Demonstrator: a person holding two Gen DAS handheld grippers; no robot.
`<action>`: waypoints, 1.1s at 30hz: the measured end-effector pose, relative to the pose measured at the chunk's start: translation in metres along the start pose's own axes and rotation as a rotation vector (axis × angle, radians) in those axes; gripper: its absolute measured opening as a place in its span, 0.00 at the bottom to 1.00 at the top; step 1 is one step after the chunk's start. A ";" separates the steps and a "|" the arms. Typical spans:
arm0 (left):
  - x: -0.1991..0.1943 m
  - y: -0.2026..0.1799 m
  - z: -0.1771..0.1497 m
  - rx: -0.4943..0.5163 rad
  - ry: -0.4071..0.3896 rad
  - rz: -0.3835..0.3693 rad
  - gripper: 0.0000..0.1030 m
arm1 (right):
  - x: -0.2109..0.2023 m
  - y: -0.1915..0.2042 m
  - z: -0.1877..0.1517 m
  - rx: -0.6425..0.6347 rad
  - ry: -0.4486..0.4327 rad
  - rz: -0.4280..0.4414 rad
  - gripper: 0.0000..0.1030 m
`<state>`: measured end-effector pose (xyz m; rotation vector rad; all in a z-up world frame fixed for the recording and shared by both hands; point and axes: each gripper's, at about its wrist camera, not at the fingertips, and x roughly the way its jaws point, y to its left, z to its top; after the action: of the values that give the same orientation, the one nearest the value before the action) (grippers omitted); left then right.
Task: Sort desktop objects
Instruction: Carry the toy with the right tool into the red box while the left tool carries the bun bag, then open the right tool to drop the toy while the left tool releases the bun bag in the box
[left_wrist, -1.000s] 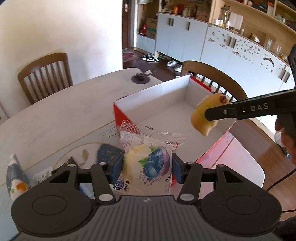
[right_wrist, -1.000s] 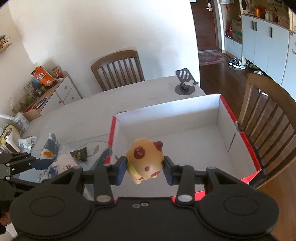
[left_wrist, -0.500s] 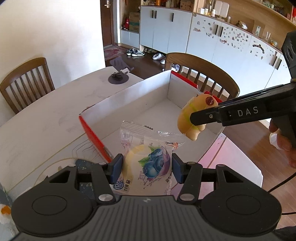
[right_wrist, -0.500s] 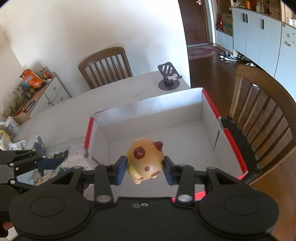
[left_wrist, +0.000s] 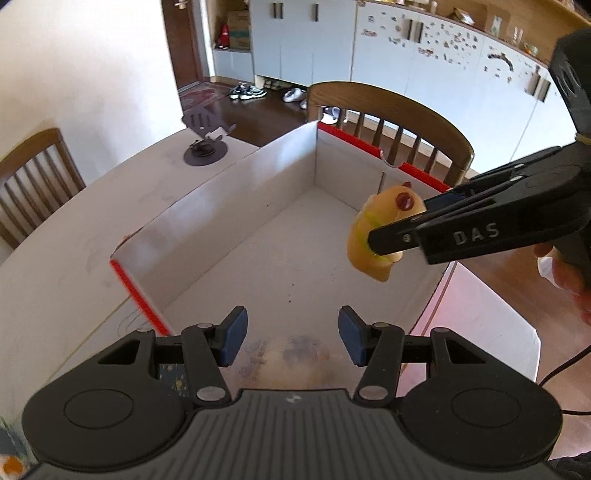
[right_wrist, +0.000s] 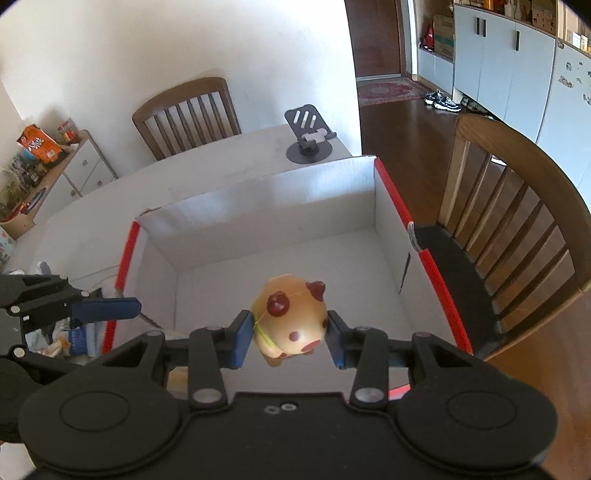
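Two hand-held grippers over an open cardboard box (left_wrist: 229, 206) on a pale table (left_wrist: 74, 258); placing stage of the sort. The right gripper (right_wrist: 290, 332) pinches a toy pig (right_wrist: 291, 321) by its flanks, jaws pressed onto it, and holds it in the air above the box floor, clear of every wall. The left gripper (left_wrist: 293, 334) has its jaws spread with nothing between the blue pads (left_wrist: 234, 334). Beneath them, at the near end of the box, shows a blurred pale patch with bluish marks (left_wrist: 288, 356), probably a snack packet; whether it is lying there or dropping cannot be told.

Next move, as judged: lower the pig toward the box floor and part the jaws. A rounded body may roll, so a low release away from the walls seems wise.

Materials: the pig is smooth, glossy and egg-shaped, tan with dark red spots and a thin yellow-green band. The box is matt white inside, straight-walled, red along its rim. The table top is dull and faintly scuffed. A dark phone stand (left_wrist: 203, 151) sits beyond the box, and a wooden slat-back chair (right_wrist: 517, 206) stands at the box's right side
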<state>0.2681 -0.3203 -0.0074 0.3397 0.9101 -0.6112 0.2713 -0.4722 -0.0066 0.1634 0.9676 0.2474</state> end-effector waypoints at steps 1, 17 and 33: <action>0.004 -0.001 0.002 0.010 0.006 -0.002 0.52 | 0.003 -0.001 0.001 -0.003 0.003 -0.004 0.40; 0.043 0.003 -0.006 0.011 0.115 -0.016 0.49 | 0.062 -0.008 0.001 -0.034 0.150 -0.036 0.40; 0.034 0.002 -0.005 -0.006 0.080 -0.015 0.49 | 0.067 -0.010 -0.005 -0.032 0.180 -0.035 0.54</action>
<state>0.2817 -0.3275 -0.0380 0.3550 0.9918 -0.6118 0.3050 -0.4630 -0.0644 0.0956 1.1437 0.2485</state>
